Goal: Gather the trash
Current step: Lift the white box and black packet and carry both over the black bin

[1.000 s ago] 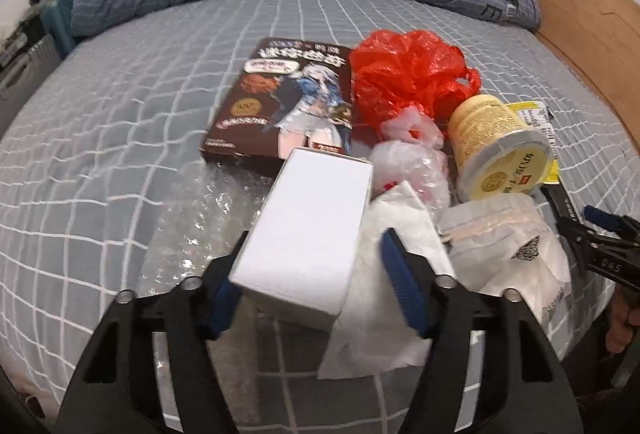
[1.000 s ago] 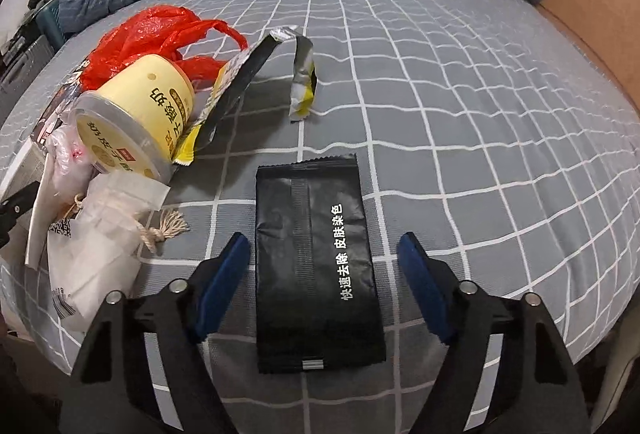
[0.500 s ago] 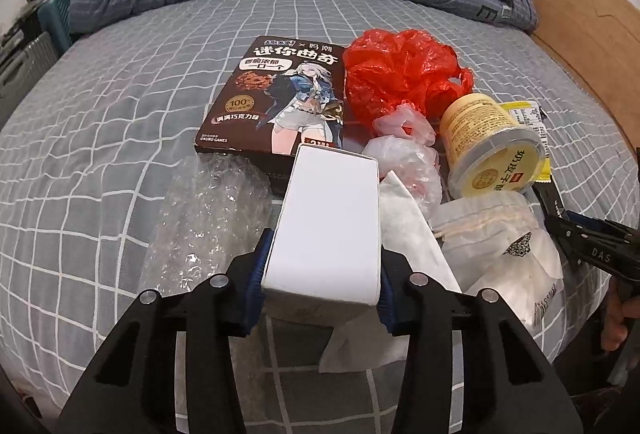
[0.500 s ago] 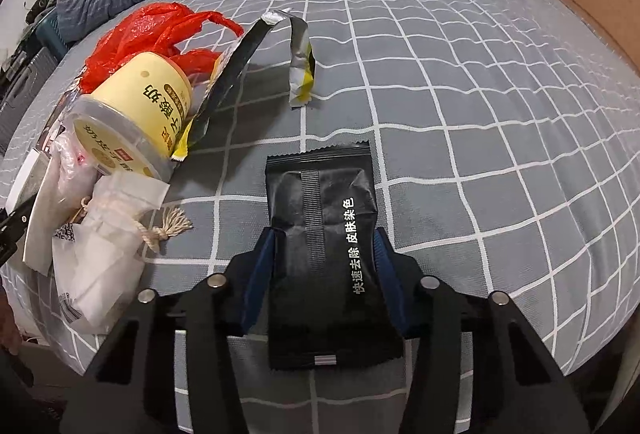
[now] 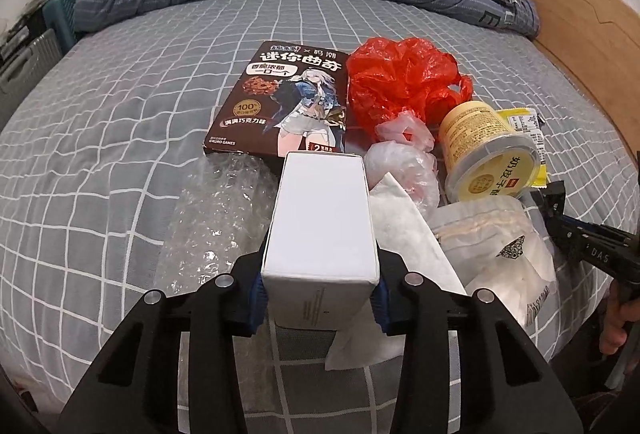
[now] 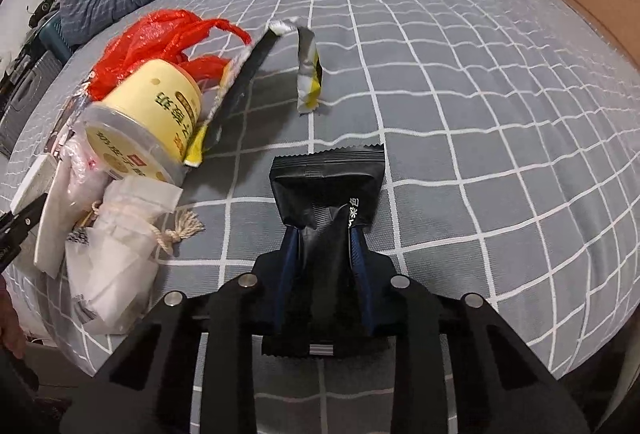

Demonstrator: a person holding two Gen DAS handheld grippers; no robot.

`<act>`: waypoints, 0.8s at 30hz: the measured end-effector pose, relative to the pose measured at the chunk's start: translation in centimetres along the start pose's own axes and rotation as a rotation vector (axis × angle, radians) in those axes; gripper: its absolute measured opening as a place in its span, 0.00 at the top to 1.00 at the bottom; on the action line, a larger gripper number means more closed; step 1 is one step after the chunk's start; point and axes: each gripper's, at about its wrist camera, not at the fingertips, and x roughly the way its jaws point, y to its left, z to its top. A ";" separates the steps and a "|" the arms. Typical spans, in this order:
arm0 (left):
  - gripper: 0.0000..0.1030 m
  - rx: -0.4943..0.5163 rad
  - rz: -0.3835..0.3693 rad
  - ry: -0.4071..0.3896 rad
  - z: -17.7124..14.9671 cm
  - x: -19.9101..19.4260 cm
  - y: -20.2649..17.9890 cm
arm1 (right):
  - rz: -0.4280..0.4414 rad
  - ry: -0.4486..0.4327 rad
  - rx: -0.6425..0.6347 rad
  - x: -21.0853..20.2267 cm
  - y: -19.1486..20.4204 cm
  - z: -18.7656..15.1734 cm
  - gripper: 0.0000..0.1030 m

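Fingers now closing: our left gripper (image 5: 320,298) pinches the white box (image 5: 322,218), right gripper (image 6: 322,266) crumples the black packet (image 6: 326,193); both ready to lift.

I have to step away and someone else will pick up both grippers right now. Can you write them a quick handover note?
Left gripper: jaws closing, pads on the white box.
Right gripper: jaws closing, squeezing the black packet.
Both items are low over the bed, not carried off.
Still lying there: red bag, yellow tub, cookie box, bubble wrap, clear bags, white pouch, torn foil wrapper.
No bin in view.
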 end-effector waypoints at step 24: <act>0.62 -0.068 0.000 -0.076 -1.2 -7.6 0.3 | -0.006 -0.132 -0.054 -7.9 3.2 -0.7 0.75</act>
